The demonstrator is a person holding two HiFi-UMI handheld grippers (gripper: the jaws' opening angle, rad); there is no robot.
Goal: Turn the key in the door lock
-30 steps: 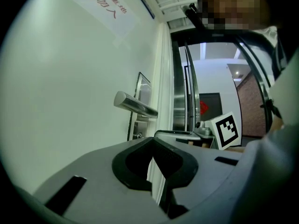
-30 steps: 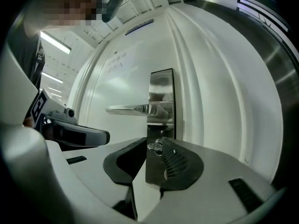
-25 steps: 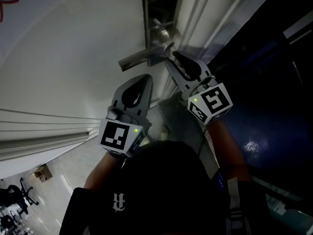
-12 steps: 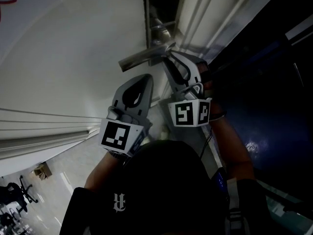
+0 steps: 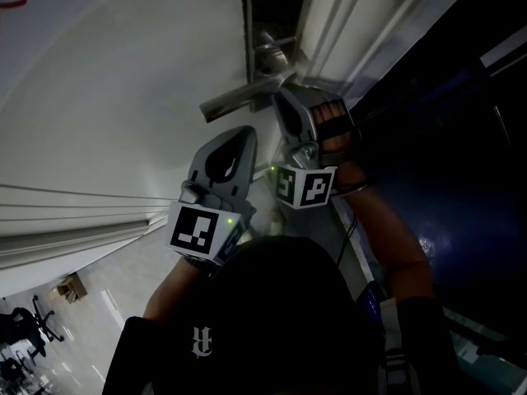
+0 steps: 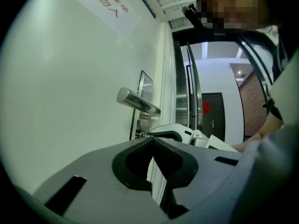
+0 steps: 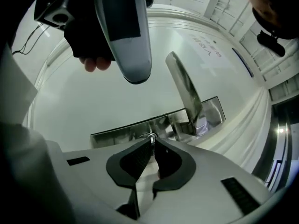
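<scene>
A steel lock plate [image 5: 272,23] with a lever handle [image 5: 239,97] sits on the white door [image 5: 123,81]. My right gripper [image 5: 282,97] reaches the plate just below the lever and is shut on a small metal key [image 7: 151,136] that stands in the lock plate [image 7: 135,130]. In the left gripper view the key [image 6: 140,135] shows at the tip of the right gripper [image 6: 173,132]. My left gripper [image 5: 245,132] hangs shut and empty, below the lever and clear of the door. The keyhole itself is hidden behind the jaws.
The door frame [image 5: 346,31] runs along the right of the lock, with a dark opening [image 5: 445,138] beyond it. The lever handle [image 7: 184,90] juts out right above my right gripper. A printed sign [image 6: 110,8] hangs high on the door.
My right gripper has rolled about its own axis at the lock; its marker cube swung from the right side round to the left. The left gripper has stayed put.
</scene>
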